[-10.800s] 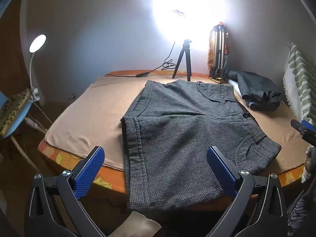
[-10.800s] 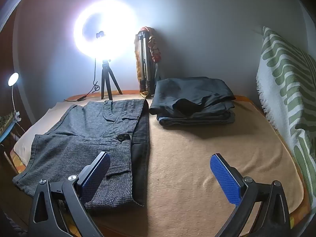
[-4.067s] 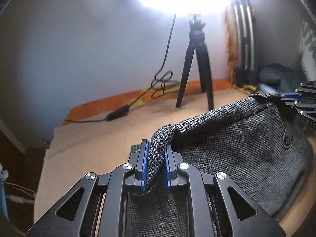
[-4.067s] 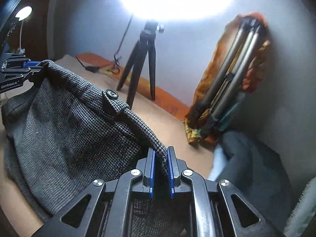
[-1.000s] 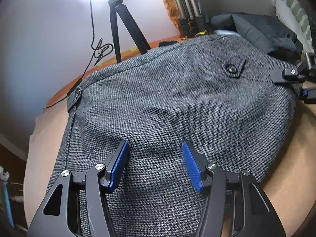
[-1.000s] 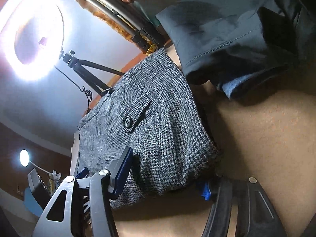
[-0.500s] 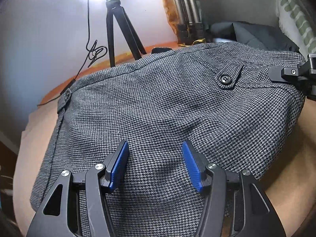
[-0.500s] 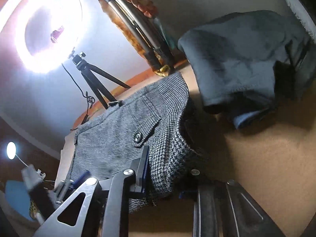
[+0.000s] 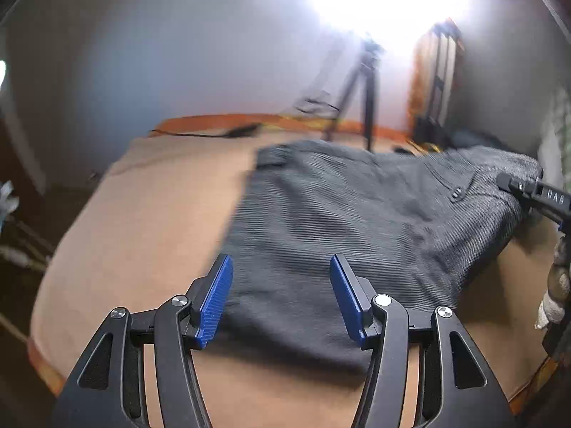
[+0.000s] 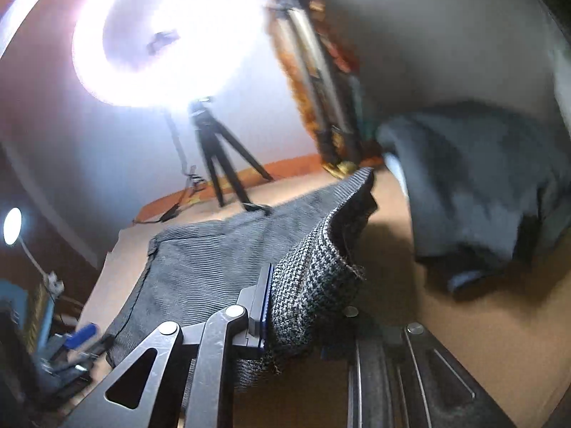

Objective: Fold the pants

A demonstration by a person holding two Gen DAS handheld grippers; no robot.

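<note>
1. Now the left tool (image 9: 282,296) is hovering spread apart over the pants (image 9: 357,221), which are lying on the desk (image 9: 142,214).
2. Meanwhile the right tool (image 10: 303,306) is gripping the pants' raised right edge.

The pants (image 9: 339,221) were grey with a fine black-and-white houndstooth weave. The tongs (image 9: 282,296) were black with ribbed blue pads (image 9: 214,299). The blanket (image 9: 142,214) was tan, its underlayer orange.

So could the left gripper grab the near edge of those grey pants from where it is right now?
Probably yes. The left gripper is open, with the grey pants lying flat on the tan blanket right between its fingers and nothing in between.
</note>
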